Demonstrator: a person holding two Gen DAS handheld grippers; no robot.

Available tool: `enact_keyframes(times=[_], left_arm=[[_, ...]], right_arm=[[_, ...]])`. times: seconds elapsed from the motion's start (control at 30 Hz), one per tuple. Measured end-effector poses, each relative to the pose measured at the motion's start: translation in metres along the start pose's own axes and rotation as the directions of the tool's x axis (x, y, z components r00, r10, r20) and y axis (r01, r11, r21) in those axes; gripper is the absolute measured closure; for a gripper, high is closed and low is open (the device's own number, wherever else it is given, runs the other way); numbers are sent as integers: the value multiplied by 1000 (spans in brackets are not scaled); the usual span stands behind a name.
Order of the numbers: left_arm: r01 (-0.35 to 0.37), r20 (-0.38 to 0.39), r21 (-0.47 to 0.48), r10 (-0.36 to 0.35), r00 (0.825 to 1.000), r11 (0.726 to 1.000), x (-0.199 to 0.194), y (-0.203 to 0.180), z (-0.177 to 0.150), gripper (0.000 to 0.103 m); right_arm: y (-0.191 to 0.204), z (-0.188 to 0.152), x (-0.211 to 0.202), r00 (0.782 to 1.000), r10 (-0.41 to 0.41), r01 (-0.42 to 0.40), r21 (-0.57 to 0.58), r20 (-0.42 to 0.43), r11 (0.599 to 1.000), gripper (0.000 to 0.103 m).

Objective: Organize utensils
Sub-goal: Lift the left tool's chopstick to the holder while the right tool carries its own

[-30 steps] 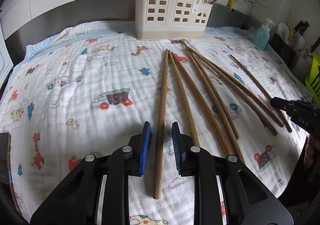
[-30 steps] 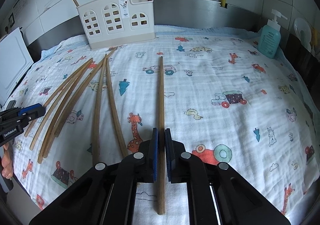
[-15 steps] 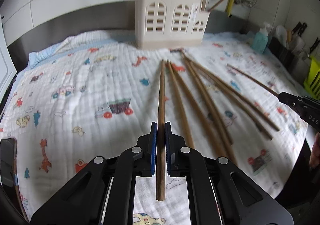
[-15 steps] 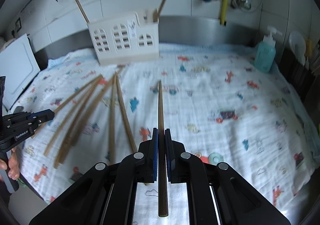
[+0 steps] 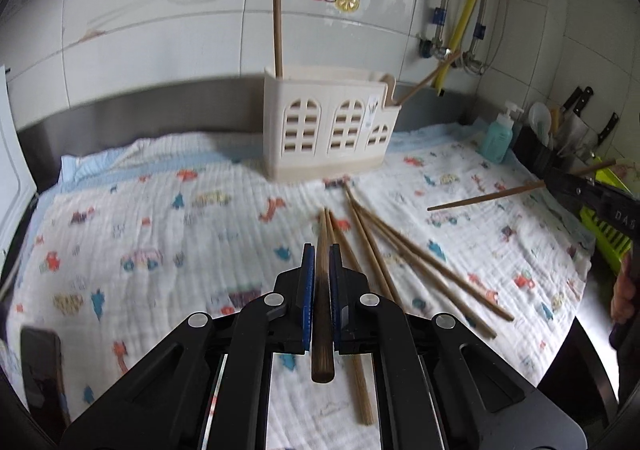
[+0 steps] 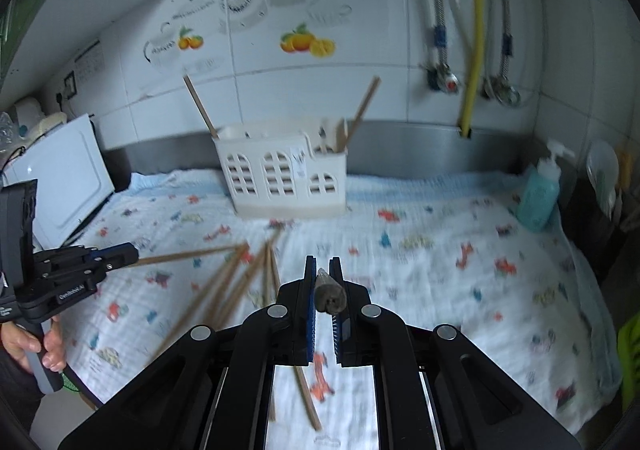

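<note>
1. The left gripper [image 5: 320, 262] has its blue pads clamped on one long wooden chopstick [image 5: 322, 314], held near its thick end with the stub poking back toward the camera and the rest running forward over the cloth

2. The right gripper [image 6: 323, 274] is likewise closed on a second chopstick [image 6: 330, 294]; from its own camera only the blunt butt end shows between the pads, while the left wrist view shows the shaft [image 5: 486, 199] sticking out in the air above the printed cloth [image 5: 160, 218]

3. Five or so loose chopsticks [image 5: 400, 254] lie fanned on the cloth, just in front of the cream utensil holder [image 5: 328, 130], which stands upright at the back against the steel splashback and already has two sticks leaning in it

4. Handling, as a judgement: each stick looks light, stiff and smooth, so it should not bend but could pivot or slip in a two-pad grip. Held this near one end, the long free length will swing with any wrist turn

5. For the ones left on the cloth, a hold near the thick end, across the shaft, seems best, since that leaves the thin tip free to drop into a holder compartment

6. The likely risk is a tip catching the holder rim or the leaning sticks
</note>
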State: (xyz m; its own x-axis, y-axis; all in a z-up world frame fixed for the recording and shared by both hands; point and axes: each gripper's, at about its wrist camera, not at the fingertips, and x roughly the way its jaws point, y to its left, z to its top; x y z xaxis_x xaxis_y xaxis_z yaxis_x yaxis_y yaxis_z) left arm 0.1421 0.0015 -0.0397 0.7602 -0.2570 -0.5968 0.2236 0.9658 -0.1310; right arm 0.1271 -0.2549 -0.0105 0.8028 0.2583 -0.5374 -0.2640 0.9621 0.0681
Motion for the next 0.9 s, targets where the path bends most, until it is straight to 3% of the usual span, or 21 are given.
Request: enact_keyframes(times=[0.5, 0.9], left_arm=[[19, 67, 76, -24, 997, 997, -1, -7, 73, 98], [23, 101, 109, -34, 994, 994, 2, -13, 91, 98]], right_arm=[[12, 105, -4, 996, 78, -71, -131, 47, 989, 97], [12, 117, 2, 995, 73, -61, -160, 68, 985, 97]])
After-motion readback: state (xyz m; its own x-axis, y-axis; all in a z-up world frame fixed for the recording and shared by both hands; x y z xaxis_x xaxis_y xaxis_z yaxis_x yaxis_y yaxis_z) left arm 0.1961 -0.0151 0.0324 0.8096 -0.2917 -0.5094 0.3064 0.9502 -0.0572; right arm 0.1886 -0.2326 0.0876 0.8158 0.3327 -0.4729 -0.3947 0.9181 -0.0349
